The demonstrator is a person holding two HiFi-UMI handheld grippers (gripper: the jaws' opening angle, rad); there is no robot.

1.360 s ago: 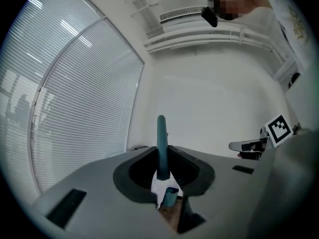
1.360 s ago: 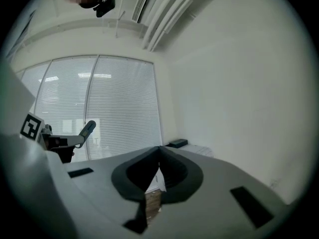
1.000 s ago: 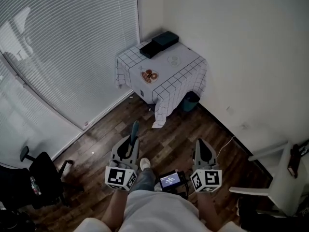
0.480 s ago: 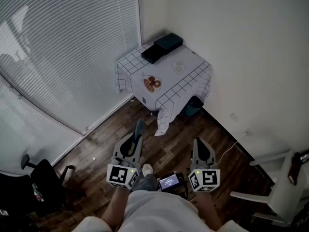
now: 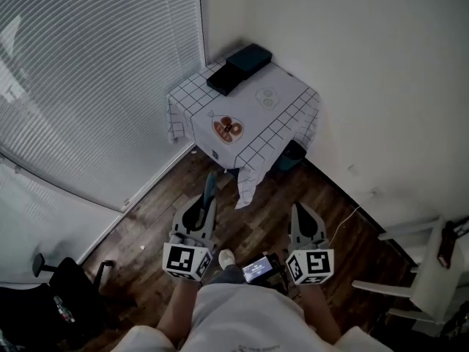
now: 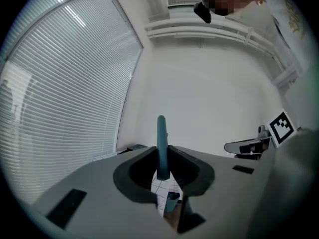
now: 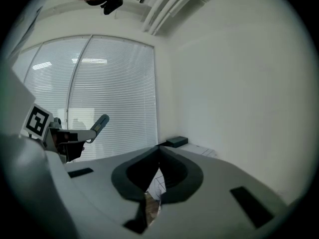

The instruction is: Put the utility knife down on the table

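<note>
In the left gripper [image 5: 204, 210], the teal utility knife [image 5: 210, 185] is pinched by one end, and the rest of it projects past the jaws. The checked-cloth bench [image 5: 289, 97] stands in the corner, well apart from both grippers, so the step is judged to be an approach. The knife is best carried over a bare patch of cloth, clear of the dark boxes [image 5: 238, 68], lowered flat, then released. Both grippers are held low before the body. The right gripper [image 5: 303, 215] is pressed together on nothing.

Your right tongs [image 7: 159, 153] sit closed and empty, pointing toward the corner table [image 7: 202, 151] with its dark box [image 7: 177, 142].
</note>
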